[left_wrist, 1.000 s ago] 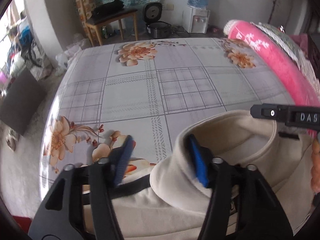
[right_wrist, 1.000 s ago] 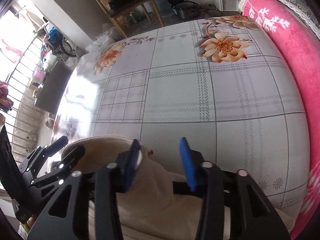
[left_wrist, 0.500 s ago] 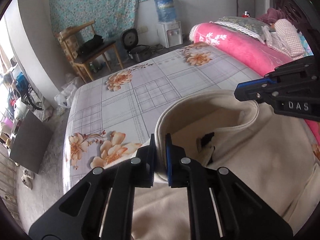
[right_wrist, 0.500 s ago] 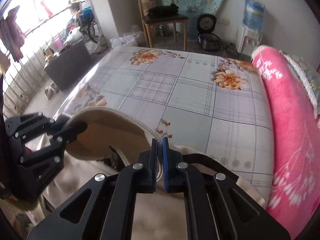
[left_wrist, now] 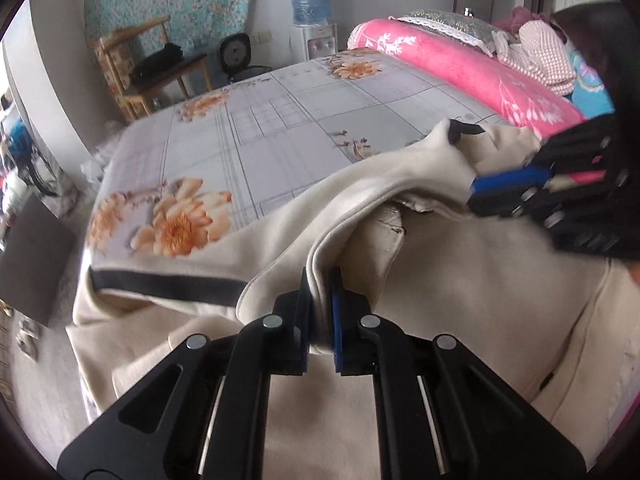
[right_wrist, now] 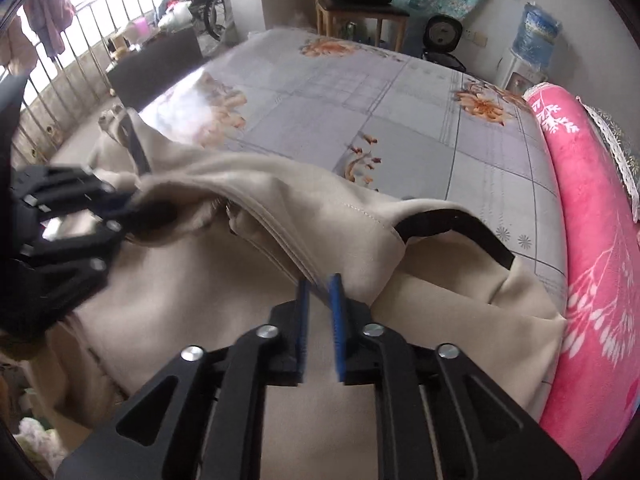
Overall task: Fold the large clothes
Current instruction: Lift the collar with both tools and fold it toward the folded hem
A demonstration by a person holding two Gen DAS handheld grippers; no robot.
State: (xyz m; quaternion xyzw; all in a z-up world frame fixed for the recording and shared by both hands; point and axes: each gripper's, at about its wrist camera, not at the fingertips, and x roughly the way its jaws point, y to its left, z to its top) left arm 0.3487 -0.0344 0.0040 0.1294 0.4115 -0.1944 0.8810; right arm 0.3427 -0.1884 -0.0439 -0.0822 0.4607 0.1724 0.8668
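A large cream garment point(left_wrist: 460, 300) with black trim is held up over the near end of the bed, its body hanging below. My left gripper point(left_wrist: 320, 284) is shut on the left side of its top edge. My right gripper point(right_wrist: 319, 290) is shut on the right side of that edge point(right_wrist: 304, 248). The right gripper also shows in the left wrist view point(left_wrist: 508, 192), clamped on the cream cloth. The left gripper shows in the right wrist view point(right_wrist: 116, 204) at the left. The garment's top edge sags between the two grippers.
The bed point(left_wrist: 304, 120) has a grey plaid sheet with orange flowers. A rolled pink blanket point(right_wrist: 600, 240) lies along its right side. A wooden chair point(left_wrist: 136, 72), a fan and a water dispenser point(left_wrist: 312, 12) stand past the far end. A dark board point(left_wrist: 32, 260) leans at the left.
Both grippers went from open to shut on the garment's top edge. They have since lifted it and moved apart, stretching the edge between them.
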